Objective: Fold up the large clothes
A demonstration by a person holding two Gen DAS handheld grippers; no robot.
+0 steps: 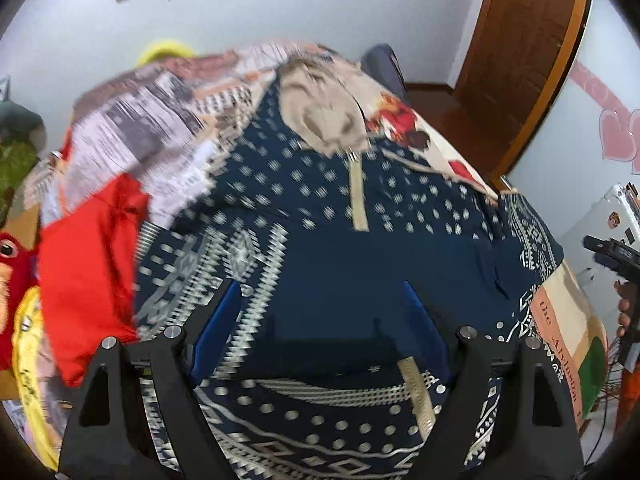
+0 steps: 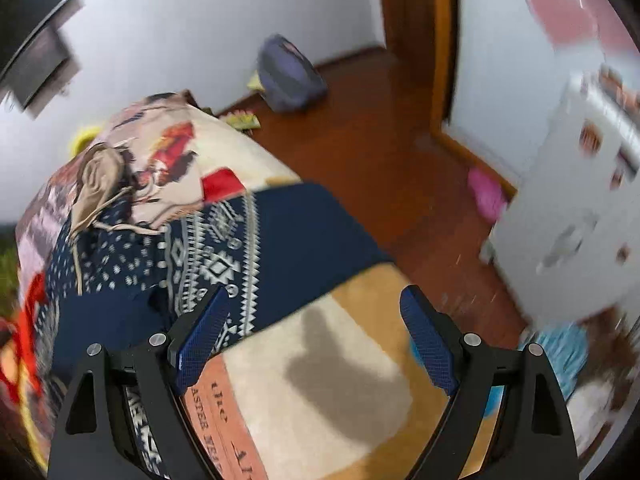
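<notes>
A large navy garment with white dots and geometric bands lies spread over the bed. It also shows in the right wrist view, its sleeve reaching the bed's right edge. My left gripper is open and empty, hovering over the garment's middle. My right gripper is open and empty above the bed's near right corner, beside the sleeve. The right gripper's body shows at the left view's right edge.
A patterned bedspread covers the bed. A red cloth and a beige garment lie on it. Plush toys sit at left. A white cabinet, wooden door and grey bag stand around.
</notes>
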